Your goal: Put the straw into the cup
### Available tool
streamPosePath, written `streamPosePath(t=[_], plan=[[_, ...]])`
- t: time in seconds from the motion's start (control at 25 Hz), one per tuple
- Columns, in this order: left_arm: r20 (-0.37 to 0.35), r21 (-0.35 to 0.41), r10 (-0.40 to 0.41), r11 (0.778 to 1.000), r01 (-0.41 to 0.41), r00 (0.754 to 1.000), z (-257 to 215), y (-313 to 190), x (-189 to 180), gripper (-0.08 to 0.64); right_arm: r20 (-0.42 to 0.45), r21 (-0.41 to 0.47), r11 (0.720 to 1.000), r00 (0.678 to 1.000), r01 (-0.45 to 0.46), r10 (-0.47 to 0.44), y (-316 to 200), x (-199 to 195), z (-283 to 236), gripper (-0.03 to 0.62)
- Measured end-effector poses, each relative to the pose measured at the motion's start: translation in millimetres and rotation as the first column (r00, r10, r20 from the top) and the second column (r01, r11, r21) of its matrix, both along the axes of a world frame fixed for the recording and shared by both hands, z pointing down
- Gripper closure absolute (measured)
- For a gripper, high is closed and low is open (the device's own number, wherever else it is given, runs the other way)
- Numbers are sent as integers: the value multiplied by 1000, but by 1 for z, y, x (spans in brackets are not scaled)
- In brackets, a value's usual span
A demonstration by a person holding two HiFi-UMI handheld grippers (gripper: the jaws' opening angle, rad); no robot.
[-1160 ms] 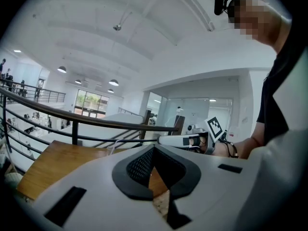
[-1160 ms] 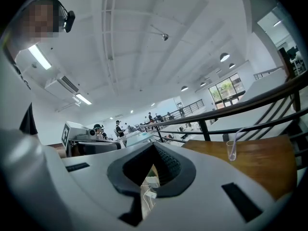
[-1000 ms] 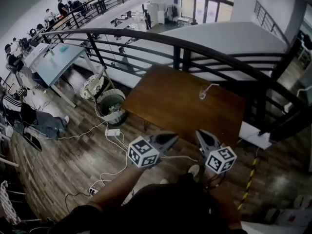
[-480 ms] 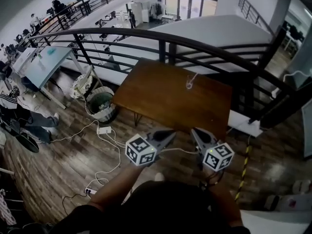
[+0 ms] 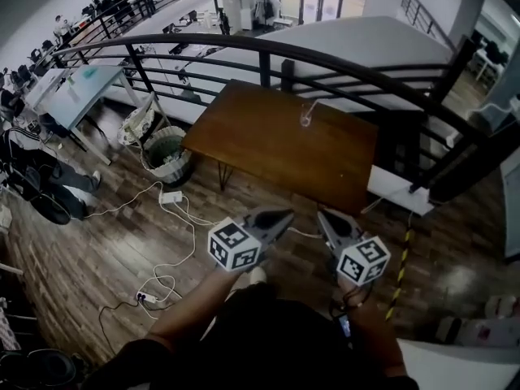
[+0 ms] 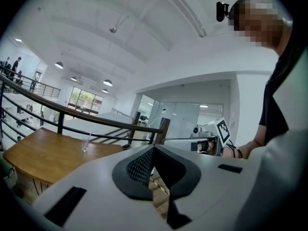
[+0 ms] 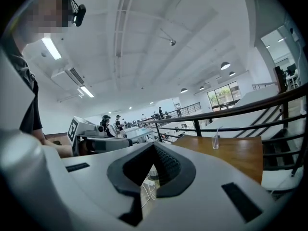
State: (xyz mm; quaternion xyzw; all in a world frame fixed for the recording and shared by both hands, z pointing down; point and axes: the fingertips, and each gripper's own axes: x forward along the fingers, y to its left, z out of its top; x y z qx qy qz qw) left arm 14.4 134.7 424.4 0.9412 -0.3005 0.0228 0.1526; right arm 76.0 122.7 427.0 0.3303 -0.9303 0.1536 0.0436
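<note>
Fingers together, left gripper, right gripper, cup on table, railing behind

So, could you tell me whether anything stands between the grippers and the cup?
Nothing visible does. Only bare table and floor lie between the cup and the left gripper and right gripper, both shut and empty. A straw appears to lean in the cup.

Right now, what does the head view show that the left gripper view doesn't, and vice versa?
Head view only: the bin and power strip on the floor. Left gripper view only: ceiling lamps and, close up, the left hand-held gripper with its jaws shut on nothing. Both: the wooden table, the cup with a straw in it, the railing, the right hand-held gripper.
</note>
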Motion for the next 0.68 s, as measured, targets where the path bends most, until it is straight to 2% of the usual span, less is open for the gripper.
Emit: streamPosePath(t=[0.28,0.68], plan=[[-5,-9,-8,1000,8,1000,3,62,38,549,3,-22,1000,1000,-3,3,64,43,7,583],[-18,-4,-35,999,35,999,-5,118,59,549,14,4,1000,1000,18,-18,116,63,-1,583]])
